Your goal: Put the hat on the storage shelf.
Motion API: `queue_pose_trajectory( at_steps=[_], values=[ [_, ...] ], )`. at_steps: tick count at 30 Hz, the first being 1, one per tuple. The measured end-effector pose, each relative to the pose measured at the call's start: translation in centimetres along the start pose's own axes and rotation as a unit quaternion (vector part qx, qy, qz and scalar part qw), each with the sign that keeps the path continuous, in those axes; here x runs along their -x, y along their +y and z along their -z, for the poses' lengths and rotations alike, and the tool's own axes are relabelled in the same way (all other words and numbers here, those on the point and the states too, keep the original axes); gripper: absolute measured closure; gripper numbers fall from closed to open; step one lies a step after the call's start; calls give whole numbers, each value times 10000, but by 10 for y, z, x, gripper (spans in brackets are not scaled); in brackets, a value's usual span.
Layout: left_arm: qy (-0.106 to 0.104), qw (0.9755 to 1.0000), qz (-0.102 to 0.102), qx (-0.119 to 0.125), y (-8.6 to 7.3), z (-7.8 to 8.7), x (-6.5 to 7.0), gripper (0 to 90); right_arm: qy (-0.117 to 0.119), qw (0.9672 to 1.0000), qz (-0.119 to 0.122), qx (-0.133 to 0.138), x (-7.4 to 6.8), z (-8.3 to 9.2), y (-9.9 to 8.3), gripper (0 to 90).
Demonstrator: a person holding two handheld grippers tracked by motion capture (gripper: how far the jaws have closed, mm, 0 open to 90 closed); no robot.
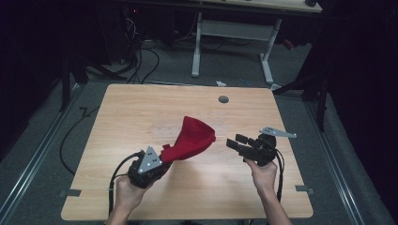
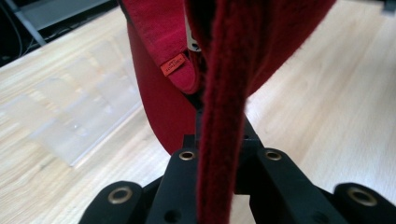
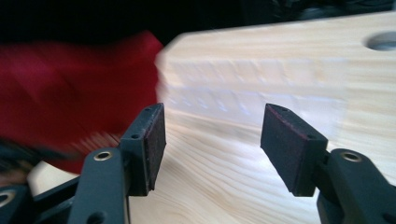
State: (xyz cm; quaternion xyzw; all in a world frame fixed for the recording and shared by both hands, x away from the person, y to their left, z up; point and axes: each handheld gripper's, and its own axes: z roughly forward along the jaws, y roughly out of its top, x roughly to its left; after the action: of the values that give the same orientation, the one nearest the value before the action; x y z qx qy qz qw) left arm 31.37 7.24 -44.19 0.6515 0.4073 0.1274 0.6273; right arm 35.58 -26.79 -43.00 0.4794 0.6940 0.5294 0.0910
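From the high view, your left gripper [image 1: 149, 165] lifts the red cloth [image 1: 192, 137] above the tabletop [image 1: 141, 112] centre, and your right gripper [image 1: 244, 146] waits at 3 o'clock of it, just clear. Bring that one in level toward the free edge.

In the left gripper view, the jaws are clamped on a cloth [image 2: 219, 116] fold (tag [image 2: 173, 64] at 11 o'clock).

In the right gripper view, the 2 pads [image 3: 156, 140] stand wide apart, holding nothing, with the cloth [image 3: 70, 93] blurred at 9 o'clock.
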Motion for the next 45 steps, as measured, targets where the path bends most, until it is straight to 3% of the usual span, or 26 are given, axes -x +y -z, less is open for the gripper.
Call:
queue_pose_trajectory(
  at_steps=[2, 3, 5, 7, 8, 11, 16, 17, 20, 25, 35, 39, 45],
  values=[
    [5, 10000, 70, 59, 4, 1, -2, 851, -126, 9998, 74, -104, 3, -3, -5, 395],
    [39, 9998, 157, 135, 11, 3, -6, 851, -391, 9983, 162, -396, 9, -12, -19, 389],
    [87, 9994, 270, 200, 17, 3, -11, 851, -694, 9950, 275, -663, 16, -21, -33, 389],
    [114, 9992, 325, 225, 19, 3, -13, 851, -817, 9931, 344, -764, 20, -25, -40, 388],
    [164, 9987, 400, 253, 23, 2, -18, 851, -1096, 9886, 425, -944, 26, -31, -52, 388],
    [210, 9975, 612, 293, 27, -2, -26, 851, -1364, 9840, 457, -1051, 34, -37, -63, 387],
    [287, 9960, 778, 318, 33, -9, -35, 851, -1506, 9814, 506, -1073, 39, -40, -70, 380],
    [317, 9951, 880, 334, 36, -13, -39, 851, -1573, 9790, 539, -1180, 40, -42, -73, 373],
    [370, 9938, 971, 392, 42, -17, -43, 850, -1647, 9769, 645, -1201, 42, -43, -78, 373],
    [415, 9907, 1159, 576, 55, -20, -49, 850, -1721, 9760, 769, -1090, 40, -42, -82, 370],
    [533, 9858, 1280, 948, 81, -22, -63, 849, -1865, 9707, 968, -1163, 36, -45, -83, 358],
    [621, 9837, 1306, 1071, 89, -33, -73, 849, -1928, 9673, 1115, -1210, 34, -47, -84, 349],
    [688, 9809, 1360, 1208, 91, -48, -83, 849, -1918, 9678, 1091, -1215, 34, -46, -83, 346]
  ],
)
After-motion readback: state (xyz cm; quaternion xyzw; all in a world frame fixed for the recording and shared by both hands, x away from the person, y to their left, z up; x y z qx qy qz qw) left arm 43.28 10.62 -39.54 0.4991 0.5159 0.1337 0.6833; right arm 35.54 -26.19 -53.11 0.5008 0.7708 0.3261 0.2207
